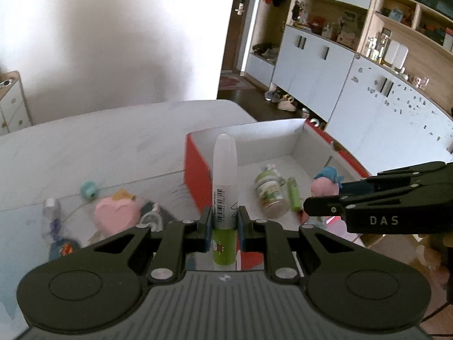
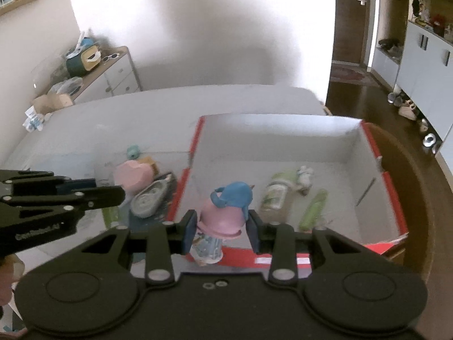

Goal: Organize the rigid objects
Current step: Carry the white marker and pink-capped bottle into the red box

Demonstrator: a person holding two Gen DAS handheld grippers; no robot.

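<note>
Between the pads of the left tool point(image 1: 224, 228) stands a marker pen point(image 1: 225, 170), gripped at its barcoded middle, upright, white cap up and green end below the pads. It is held above the near left corner of the red box point(image 1: 195, 181), over the counter point(image 1: 99, 141).

Right tool point(image 2: 221, 229): closed on a pink toy figure point(image 2: 223, 215) with a blue cap, clamped at both sides of its wide pink part; a pale patterned base hangs beneath. The figure is held over the near red wall of the box, just inside its left corner. In the left wrist view this tool enters from the right with the figure at its tip.

Inside the box, on its white floor, lie a small glass jar point(image 1: 271, 194) with a green label, on its side, and a green lighter point(image 1: 294, 193) just beside it.

On the counter left of the box: a pink heart-shaped object point(image 1: 117, 212), a teal spool point(image 1: 88, 190) behind it, a small clear bottle point(image 1: 51, 212) farther left, and a grey oval item point(image 2: 150, 198) close against the box wall. Other small items near them are too blurred to tell.
</note>
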